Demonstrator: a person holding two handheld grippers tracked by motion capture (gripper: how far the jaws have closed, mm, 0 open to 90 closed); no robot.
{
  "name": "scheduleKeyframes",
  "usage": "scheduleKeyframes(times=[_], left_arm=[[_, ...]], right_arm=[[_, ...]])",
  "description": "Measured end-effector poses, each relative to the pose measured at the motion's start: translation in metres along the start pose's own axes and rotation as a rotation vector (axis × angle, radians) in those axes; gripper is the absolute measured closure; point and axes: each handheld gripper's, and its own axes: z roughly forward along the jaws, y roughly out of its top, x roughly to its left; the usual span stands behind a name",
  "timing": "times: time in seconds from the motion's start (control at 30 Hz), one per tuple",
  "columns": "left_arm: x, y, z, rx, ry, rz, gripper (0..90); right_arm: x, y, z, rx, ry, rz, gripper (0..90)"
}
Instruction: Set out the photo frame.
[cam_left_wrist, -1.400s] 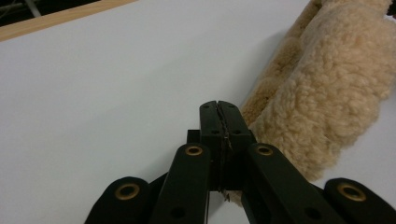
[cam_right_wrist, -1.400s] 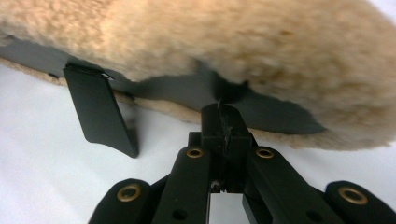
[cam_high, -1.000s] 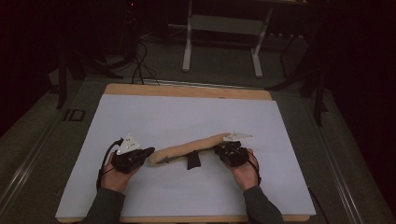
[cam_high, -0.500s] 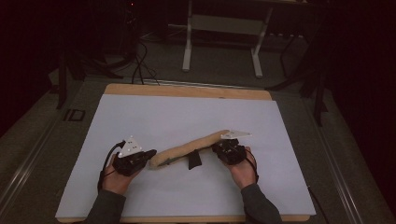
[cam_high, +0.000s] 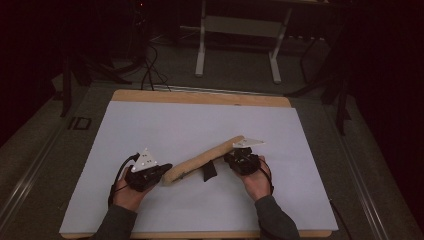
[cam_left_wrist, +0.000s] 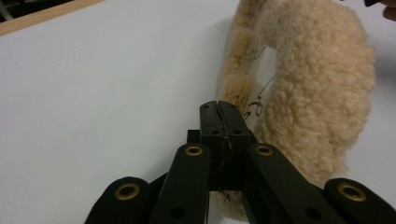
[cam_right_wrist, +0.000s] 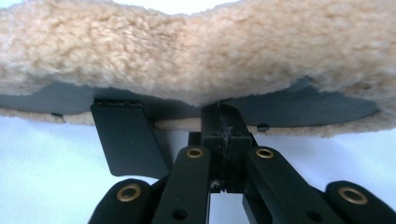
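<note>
The fleece pad (cam_high: 202, 160), a long tan strip, lies slantwise on the white sheet (cam_high: 190, 120) in the near middle of the table, its right end farther off than its left. A black strap (cam_high: 209, 171) hangs from its near edge. The left gripper (cam_high: 161, 170) meets the pad's left end, jaws pressed together and pinching its edge in the left gripper view. The right gripper (cam_high: 231, 158) is at the right end, jaws together on the pad's lower edge.
</note>
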Motion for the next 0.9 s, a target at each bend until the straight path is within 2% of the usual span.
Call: scheduleKeyframes(times=[0.57,0.9], left_arm=[[-0.015,0.004,0.007,0.008,-0.050,0.038,90.0],[-0.021,0.006,0.010,0.008,-0.064,0.051,90.0]], right_arm=[[0.010,0.006,0.002,-0.005,0.015,-0.015,89.9],[0.015,0.008,0.003,-0.007,0.022,-0.020,89.9]])
